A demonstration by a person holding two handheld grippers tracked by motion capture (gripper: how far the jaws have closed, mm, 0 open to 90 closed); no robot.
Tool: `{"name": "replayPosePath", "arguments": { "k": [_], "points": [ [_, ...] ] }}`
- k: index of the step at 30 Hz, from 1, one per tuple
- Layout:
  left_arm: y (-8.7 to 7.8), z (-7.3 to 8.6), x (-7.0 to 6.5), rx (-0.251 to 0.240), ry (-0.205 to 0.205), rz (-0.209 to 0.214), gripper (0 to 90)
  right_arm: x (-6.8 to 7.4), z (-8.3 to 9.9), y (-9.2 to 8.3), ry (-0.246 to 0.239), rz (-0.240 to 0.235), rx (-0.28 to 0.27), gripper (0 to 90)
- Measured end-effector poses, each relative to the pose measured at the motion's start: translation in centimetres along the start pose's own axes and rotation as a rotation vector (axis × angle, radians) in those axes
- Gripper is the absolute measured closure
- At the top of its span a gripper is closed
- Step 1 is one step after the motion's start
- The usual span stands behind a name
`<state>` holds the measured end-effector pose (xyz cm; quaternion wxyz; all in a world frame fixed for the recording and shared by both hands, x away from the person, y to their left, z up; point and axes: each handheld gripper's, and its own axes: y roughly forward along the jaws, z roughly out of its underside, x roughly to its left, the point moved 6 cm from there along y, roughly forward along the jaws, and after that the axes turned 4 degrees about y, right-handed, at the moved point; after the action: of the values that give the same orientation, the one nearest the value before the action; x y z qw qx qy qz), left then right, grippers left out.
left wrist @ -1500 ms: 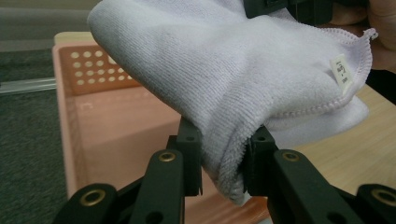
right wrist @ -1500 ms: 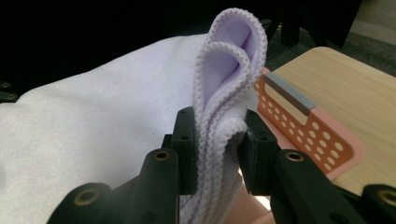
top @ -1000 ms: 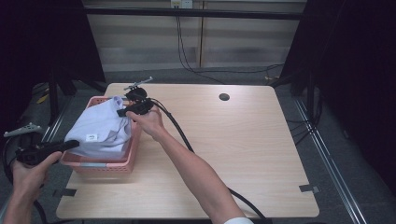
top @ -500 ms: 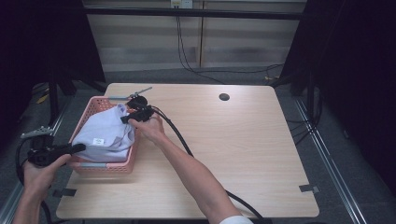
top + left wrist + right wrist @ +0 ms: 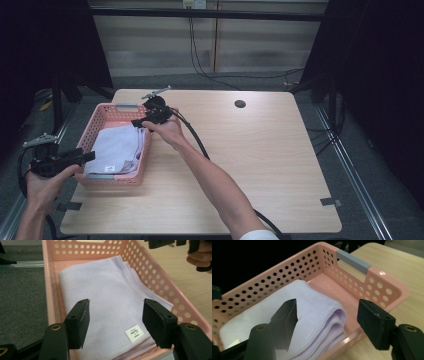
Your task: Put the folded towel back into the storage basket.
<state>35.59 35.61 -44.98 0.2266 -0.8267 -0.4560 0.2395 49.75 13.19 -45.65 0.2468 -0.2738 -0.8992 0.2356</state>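
A folded lavender towel (image 5: 117,150) with a white label (image 5: 134,332) lies flat in the pink perforated basket (image 5: 100,117) at the table's left. My left gripper (image 5: 87,156) hovers at the basket's near end. In the left gripper view, its jaws (image 5: 116,302) have just been opening and stand apart over the towel (image 5: 105,290), not pressing it. My right gripper (image 5: 140,121) sits over the basket's far right corner. Its jaws (image 5: 328,302) have also just been opening, above the towel's folded edge (image 5: 312,297), with nothing gripped.
The basket (image 5: 372,285) has a grey handle strip (image 5: 353,261) at its far end. To the right, the wooden table (image 5: 260,160) has a round hole (image 5: 240,104). A black cable (image 5: 195,140) trails along my right forearm. Dark floor lies beyond the table's left edge.
Both grippers held the towel bunched up above the basket. It has since dropped and lies flat inside, and both pairs of jaws have opened off it. The hands stayed nearly in place.
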Motion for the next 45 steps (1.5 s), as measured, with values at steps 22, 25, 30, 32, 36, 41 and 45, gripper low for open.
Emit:
{"name": "replayPosePath", "arguments": {
  "k": [22,25,30,32,36,41,45],
  "points": [
    [1.4,-0.7,-10.3,-0.031,0.123,0.123,34.4,-1.7,3.9,-12.7,-0.072,-0.035,-0.068,27.8],
    [2.1,-0.5,-12.1,-0.014,0.158,0.156,33.4,-2.1,5.6,-14.3,-0.076,-0.012,-0.057,27.9],
    [2.8,-0.3,-14.4,-0.016,0.186,0.171,31.1,-2.7,7.3,-17.0,-0.073,0.003,-0.073,28.7],
    [3.2,-0.1,-15.2,-0.018,0.185,0.182,29.8,-3.1,8.0,-18.5,-0.07,0.007,-0.085,29.0],
    [4.3,0.2,-16.3,-0.002,0.171,0.186,28.3,-4.3,9.9,-21.6,-0.055,0.034,-0.093,29.6],
    [5.7,0.5,-18.3,0.012,0.202,0.222,26.0,-5.9,12.9,-24.9,-0.038,0.08,-0.083,30.5],
    [6.6,0.7,-19.4,0.004,0.219,0.203,26.5,-6.8,15.1,-27.7,-0.038,0.127,-0.082,32.2]
  ]
}}
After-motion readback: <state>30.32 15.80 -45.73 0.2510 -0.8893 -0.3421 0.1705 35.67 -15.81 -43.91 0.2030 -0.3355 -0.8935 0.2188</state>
